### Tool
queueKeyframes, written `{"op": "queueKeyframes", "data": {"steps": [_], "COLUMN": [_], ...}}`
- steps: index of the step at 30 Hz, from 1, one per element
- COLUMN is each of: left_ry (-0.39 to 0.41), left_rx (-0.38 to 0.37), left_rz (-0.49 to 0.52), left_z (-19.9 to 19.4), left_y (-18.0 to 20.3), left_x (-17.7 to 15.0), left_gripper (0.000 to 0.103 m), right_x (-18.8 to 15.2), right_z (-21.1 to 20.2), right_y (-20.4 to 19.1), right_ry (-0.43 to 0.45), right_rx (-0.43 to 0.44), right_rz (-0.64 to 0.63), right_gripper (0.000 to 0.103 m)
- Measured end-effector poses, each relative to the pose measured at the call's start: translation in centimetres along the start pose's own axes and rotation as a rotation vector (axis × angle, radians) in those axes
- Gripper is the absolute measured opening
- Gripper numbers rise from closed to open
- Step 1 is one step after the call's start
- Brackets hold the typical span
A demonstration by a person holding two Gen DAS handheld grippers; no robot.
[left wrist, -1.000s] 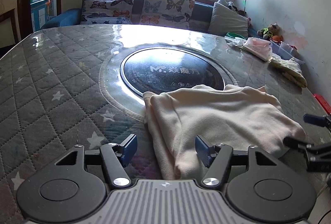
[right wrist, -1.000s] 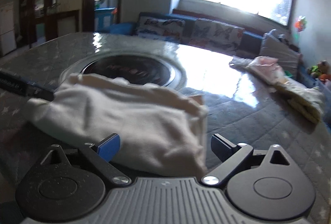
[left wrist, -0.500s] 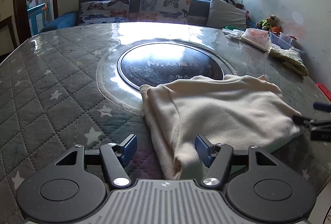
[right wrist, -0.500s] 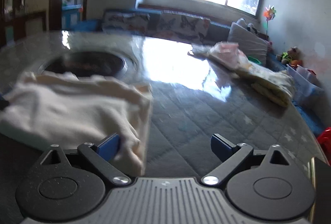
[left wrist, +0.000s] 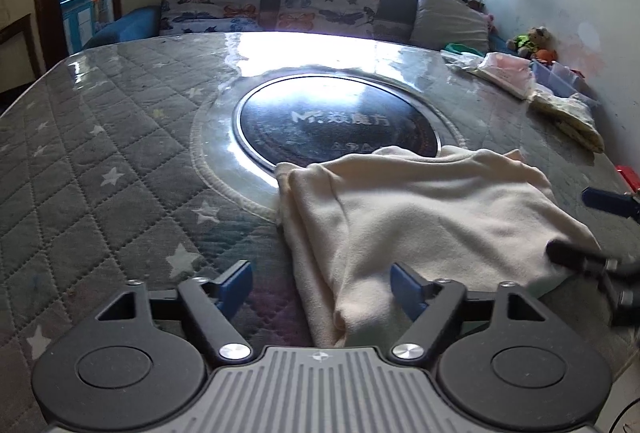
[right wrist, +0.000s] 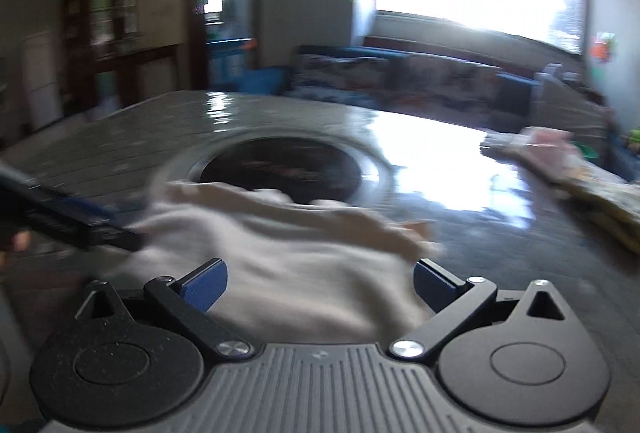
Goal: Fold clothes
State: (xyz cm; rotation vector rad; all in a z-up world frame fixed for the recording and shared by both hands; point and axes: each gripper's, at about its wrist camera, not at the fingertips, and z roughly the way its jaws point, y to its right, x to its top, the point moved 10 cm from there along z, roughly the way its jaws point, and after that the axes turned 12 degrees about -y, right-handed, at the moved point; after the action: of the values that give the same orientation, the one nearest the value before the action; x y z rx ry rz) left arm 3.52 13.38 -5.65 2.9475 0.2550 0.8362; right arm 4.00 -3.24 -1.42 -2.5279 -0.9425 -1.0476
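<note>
A cream folded garment (left wrist: 420,217) lies on the quilted grey table, partly over the round black glass inset (left wrist: 336,121). My left gripper (left wrist: 322,283) is open at the garment's near left corner, its near fold lying between the fingers. My right gripper (right wrist: 320,279) is open at the garment's right end (right wrist: 304,273), cloth between its fingers; that view is blurred. The right gripper's fingers (left wrist: 576,257) show at the garment's right edge in the left wrist view. The left gripper's finger (right wrist: 80,229) shows at the left of the right wrist view.
A pile of other clothes, pink and yellow (left wrist: 560,105), lies at the table's far right edge; it also shows in the right wrist view (right wrist: 580,169). A sofa with butterfly cushions (left wrist: 320,5) stands behind the table under a bright window. The wall is close on the right.
The right gripper swung away to the right half a second ago and is now back over the garment's right end. The left gripper and the garment have barely moved.
</note>
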Motion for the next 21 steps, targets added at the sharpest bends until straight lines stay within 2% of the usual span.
{"op": "queueKeyframes", "data": {"steps": [7,14,18,21], "left_ry": [-0.01,-0.04,-0.063,-0.068], "left_rx": [0.023,0.046,0.055,0.059], "left_rz": [-0.007,-0.038,-0.062,-0.073], "left_z": [-0.1,0.8,1.2,1.4], "left_y": [-0.4,-1.2,-1.6,-1.7], "left_x": [0.0,-0.5,-0.7,-0.7], "left_gripper": [0.088,0.098,0.103,0.103], "right_x": [0.7,0.3,-0.1,-0.2], "right_z": [2.7,5.0,5.2,5.2], "right_y": [-3.8,-3.8,-3.6,-3.5], "right_ry": [-0.022,-0.064,-0.058,-0.055], "right_rx": [0.089,0.128,0.142,0.147], "right_rz": [-0.103,-0.091,-0.072,-0.067], "right_gripper": [0.101,0.103,0.103,0.103]}}
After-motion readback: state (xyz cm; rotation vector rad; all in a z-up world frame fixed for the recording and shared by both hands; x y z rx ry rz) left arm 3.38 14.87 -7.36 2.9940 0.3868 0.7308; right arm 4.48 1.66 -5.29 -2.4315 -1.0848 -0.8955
